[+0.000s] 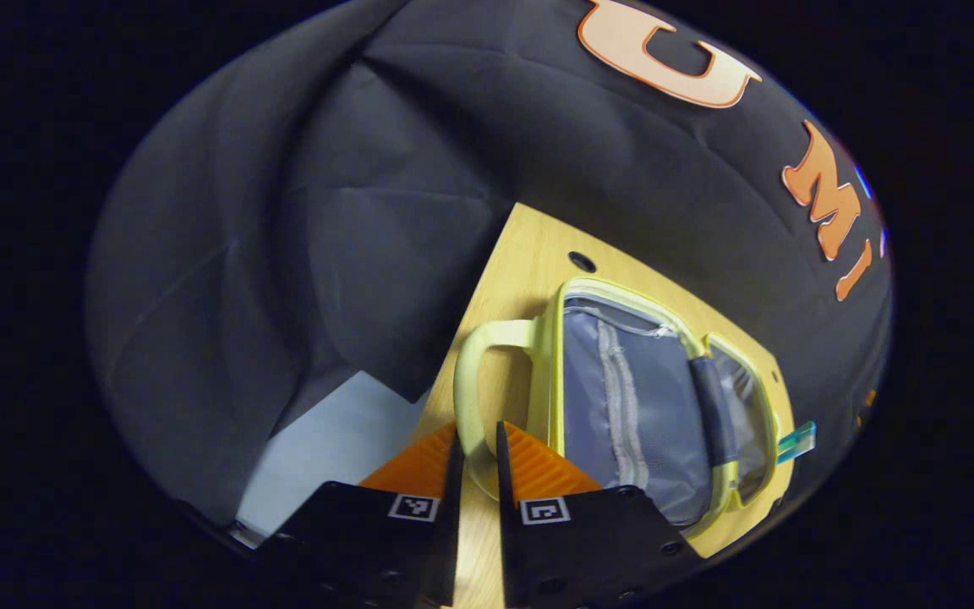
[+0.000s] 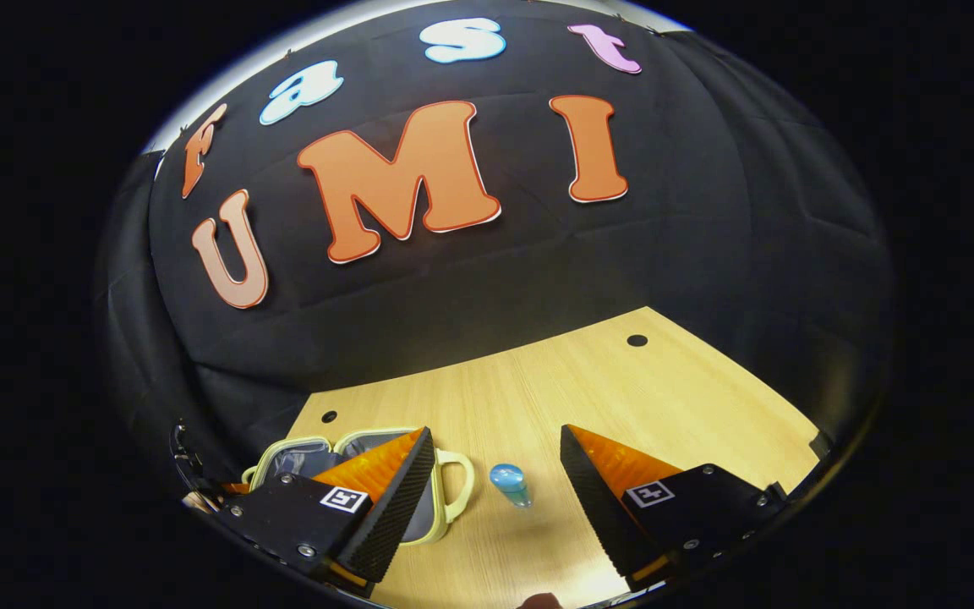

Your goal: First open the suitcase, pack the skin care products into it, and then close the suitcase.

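The small yellow suitcase (image 1: 664, 397) lies open on the wooden table (image 1: 529, 254), showing its grey lining and a zip pocket. Its pale yellow handle (image 1: 474, 355) loops toward me, and my left gripper (image 1: 478, 427) is shut on the handle's lower bend. Past the suitcase's far side pokes a blue skin care bottle (image 1: 796, 441). In the right gripper view that blue bottle (image 2: 510, 484) lies on the table just ahead of my right gripper (image 2: 495, 431), whose fingers stand wide open with nothing between them. The suitcase (image 2: 309, 452) sits partly behind the left finger, its handle (image 2: 457, 486) beside the bottle.
The table edge (image 1: 453, 347) runs close on the left of the handle, with pale floor (image 1: 326, 440) below it. Small dark holes (image 2: 637, 340) mark the table's back corners. Bare wood (image 2: 664, 397) stretches to the right of the bottle. Black cloth walls the booth behind.
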